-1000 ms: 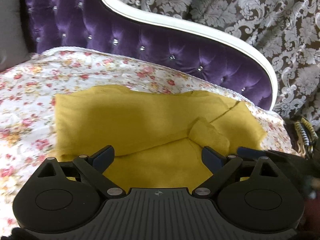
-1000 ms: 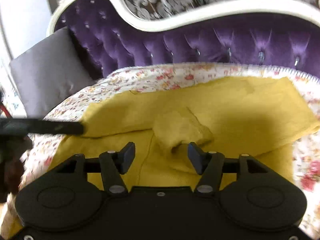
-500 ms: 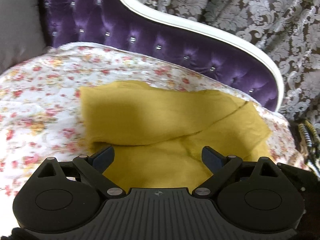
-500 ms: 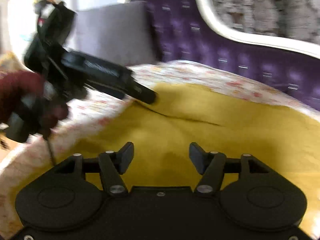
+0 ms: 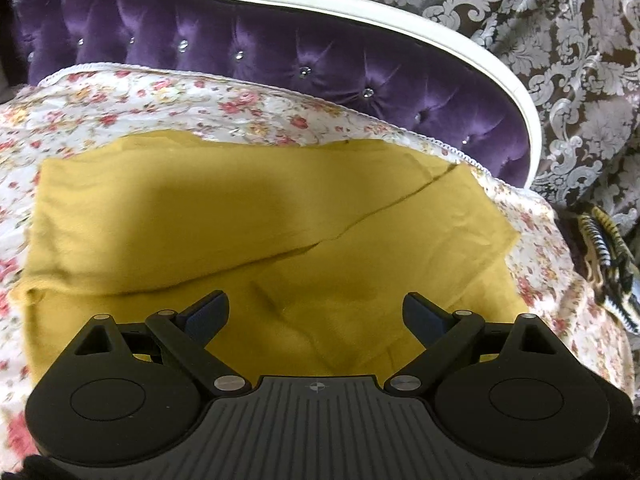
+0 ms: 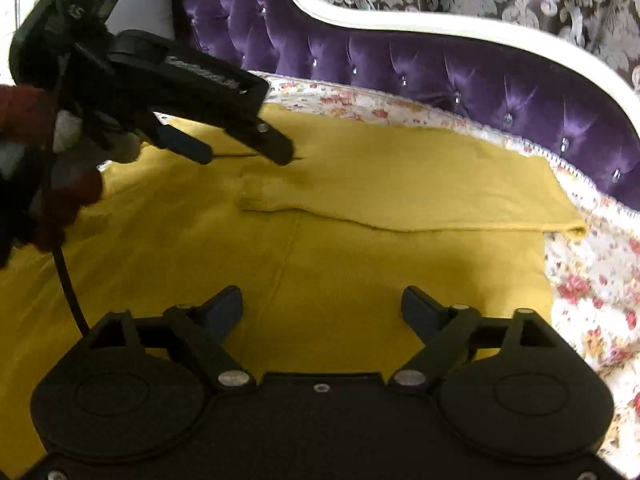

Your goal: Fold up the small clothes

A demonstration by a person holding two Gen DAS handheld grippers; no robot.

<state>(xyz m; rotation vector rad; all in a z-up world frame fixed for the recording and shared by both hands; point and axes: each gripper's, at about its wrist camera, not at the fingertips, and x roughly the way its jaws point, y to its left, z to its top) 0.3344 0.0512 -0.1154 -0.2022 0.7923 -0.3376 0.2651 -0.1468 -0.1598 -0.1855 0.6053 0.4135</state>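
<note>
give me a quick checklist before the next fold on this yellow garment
1. Left gripper open, nothing pinched: ok.
2. Right gripper open, nothing pinched: ok.
3. Yellow garment lies on the floral bedspread, not hanging off: cannot tell, its near edge is hidden.
4. Folded sleeve lies flat across the body: ok.
5. Cloth between the left fingers is smooth: not ok, creases show.

We've got both wrist cams low and close over the yellow garment (image 5: 256, 216), facing the purple headboard (image 5: 320, 64); ours on the right also catches the left gripper (image 6: 244, 152).
</note>
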